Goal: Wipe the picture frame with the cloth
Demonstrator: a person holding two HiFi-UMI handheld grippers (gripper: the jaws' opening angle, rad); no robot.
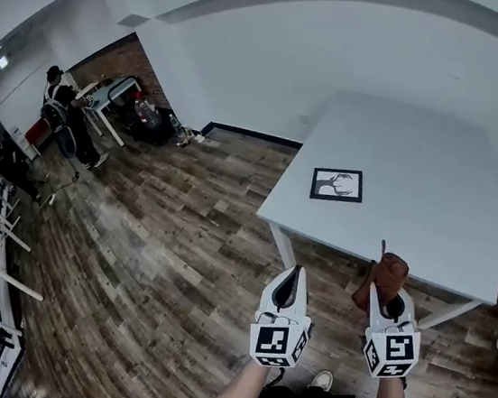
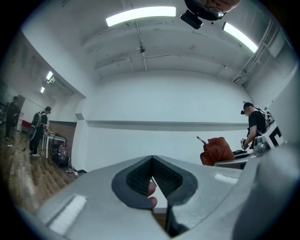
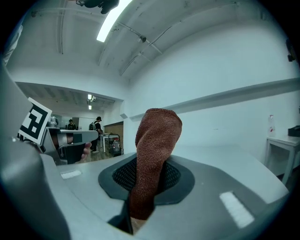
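Nearest, the two tools are held side by side in the air over the wood floor, just short of the near edge of the white bench. The left tool is clenched with nothing in it: its own view shows the dark ribbed pads meeting along a ridge, and only a fingertip of the person's hand shows through the gap lower down. The right tool is clenched on the cloth, a rust-brown knit piece pinched between the pads and standing up out of the jaws in a rounded, bunched fold. From the head view the top of the cloth overlaps the bench's near edge. Farther on, the picture frame lies flat on the bench's left part, set in from that edge. It is black-edged, with a dark drawing on white. It lies ahead of the gap between the two tools, well apart from the cloth, with neither tool touching it. Farthest off, at the room's left, people stand by a small table before a brick wall.
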